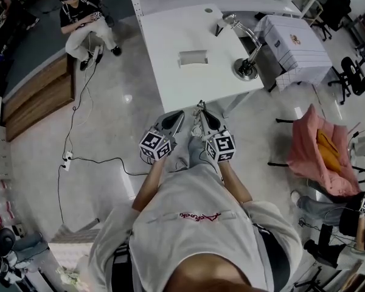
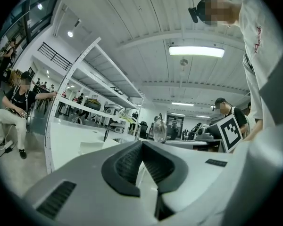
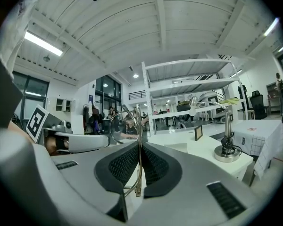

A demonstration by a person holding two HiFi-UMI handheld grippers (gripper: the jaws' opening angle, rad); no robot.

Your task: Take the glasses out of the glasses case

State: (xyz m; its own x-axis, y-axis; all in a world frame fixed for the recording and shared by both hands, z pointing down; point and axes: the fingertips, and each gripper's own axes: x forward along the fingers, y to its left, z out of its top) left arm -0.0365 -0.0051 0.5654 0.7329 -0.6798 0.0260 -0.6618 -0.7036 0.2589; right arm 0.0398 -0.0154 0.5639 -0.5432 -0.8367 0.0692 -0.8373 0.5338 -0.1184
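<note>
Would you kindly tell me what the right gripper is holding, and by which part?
The right gripper holds the glasses, its jaws pinching the thin metal frame at one side, apparently a side arm.

I take clock bearings from my two grippers, head view. Left gripper [image 1: 179,117] and right gripper [image 1: 202,114] sit side by side at the near edge of the table [image 1: 164,72], which lies at 12. Glasses [image 3: 128,126] stand between the right jaws. Glasses case [image 1: 193,58] on the table at 12, lamp [image 1: 246,69] on it at 1. Covered box [image 1: 298,47] at 2, beyond the table. Seated person [image 1: 85,23] at 10.
</note>
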